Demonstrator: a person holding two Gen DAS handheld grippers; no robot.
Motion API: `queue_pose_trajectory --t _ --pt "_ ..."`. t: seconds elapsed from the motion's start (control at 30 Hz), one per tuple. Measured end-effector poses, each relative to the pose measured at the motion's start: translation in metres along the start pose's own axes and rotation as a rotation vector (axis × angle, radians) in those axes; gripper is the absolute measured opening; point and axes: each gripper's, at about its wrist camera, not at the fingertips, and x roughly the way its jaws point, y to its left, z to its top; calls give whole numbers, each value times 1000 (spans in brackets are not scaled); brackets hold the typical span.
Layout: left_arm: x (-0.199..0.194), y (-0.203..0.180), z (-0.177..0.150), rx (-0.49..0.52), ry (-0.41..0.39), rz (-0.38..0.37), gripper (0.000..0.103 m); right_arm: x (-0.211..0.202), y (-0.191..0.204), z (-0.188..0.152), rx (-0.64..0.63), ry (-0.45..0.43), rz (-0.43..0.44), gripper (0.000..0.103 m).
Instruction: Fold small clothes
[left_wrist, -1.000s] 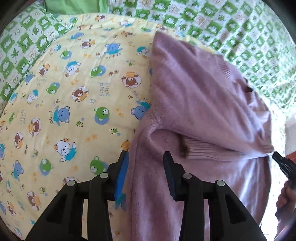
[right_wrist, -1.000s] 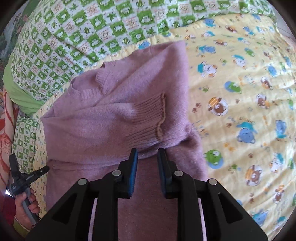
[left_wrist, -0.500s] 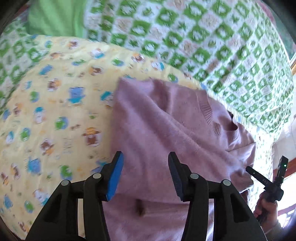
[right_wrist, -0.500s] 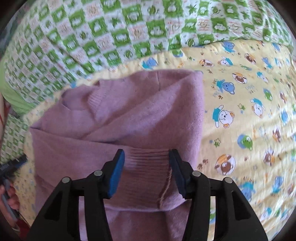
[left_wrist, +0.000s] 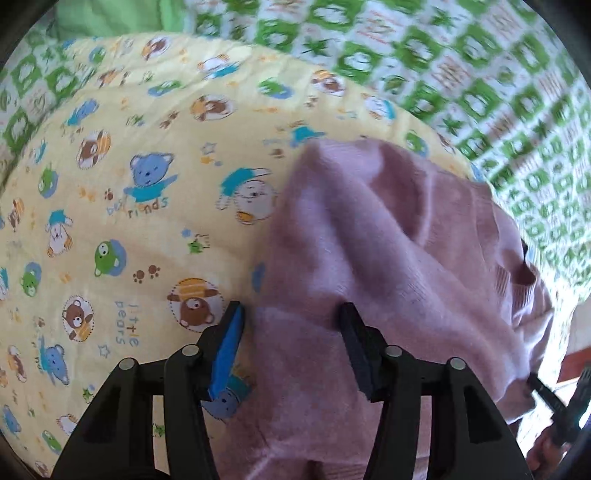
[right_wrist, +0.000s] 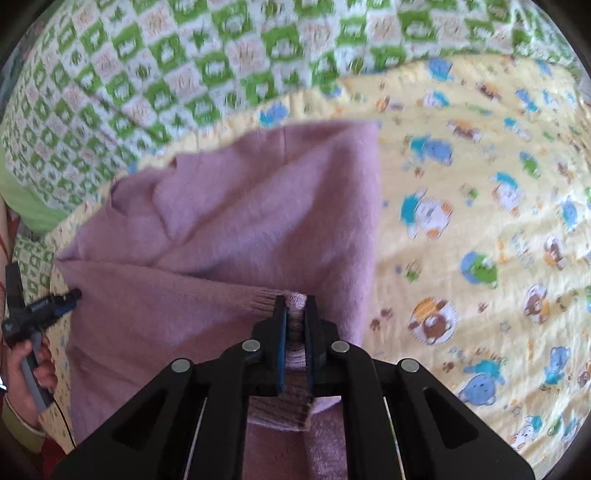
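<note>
Right gripper (right_wrist: 294, 317): fingers clamped tight on the ribbed sleeve cuff (right_wrist: 291, 306) of the mauve knit sweater (right_wrist: 258, 229), cuff bunched between the pads. Left gripper (left_wrist: 291, 328): fingers spread wide, nothing held; the blue-padded finger (left_wrist: 227, 354) sits just off the sweater's (left_wrist: 388, 258) edge over the quilt, the other finger is over the knit. Can't tell if either touches the fabric.

Sweater lies partly folded on a yellow quilt (right_wrist: 480, 221) printed with cartoon bears, frogs and dogs, lettering "little bears" and "best friends". One sleeve is drawn across the body; neckline (left_wrist: 517, 269) is toward the sweater's far side in the left wrist view. In the right wrist view the left gripper's tip (right_wrist: 55, 302) sits against the sweater's edge, the person's hand (right_wrist: 26, 365) wrapped on its handle.

Beyond the sweater: green-and-white checked blanket (right_wrist: 184, 66) with star and leaf motifs, running along the quilt's far edge. Plain lime-green fabric (left_wrist: 110, 18) past that, at the corner. Red-patterned cloth (right_wrist: 7, 229) at the sweater's near-left margin. Far background is motion-blurred.
</note>
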Motion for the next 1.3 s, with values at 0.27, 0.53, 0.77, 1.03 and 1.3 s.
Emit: queue_pose_trajectory --t 0.27,0.53,0.77,1.03,1.3 --pt "-25 15 -3 -25 -29 -3 56 -26 20 1 -33 -77 -48 40" --pt "-59 37 -63 26 18 -34 58 -61 11 -19 -16 -85 -33 44" --pt "-78 37 -137 85 103 -54 64 -68 5 -67 -27 -15 -58 44" --pt "-93 28 -204 173 144 -15 66 -87 12 -123 -27 19 -51 44" --pt "-106 50 -259 236 187 80 65 -109 2 -169 -9 21 -63 44"
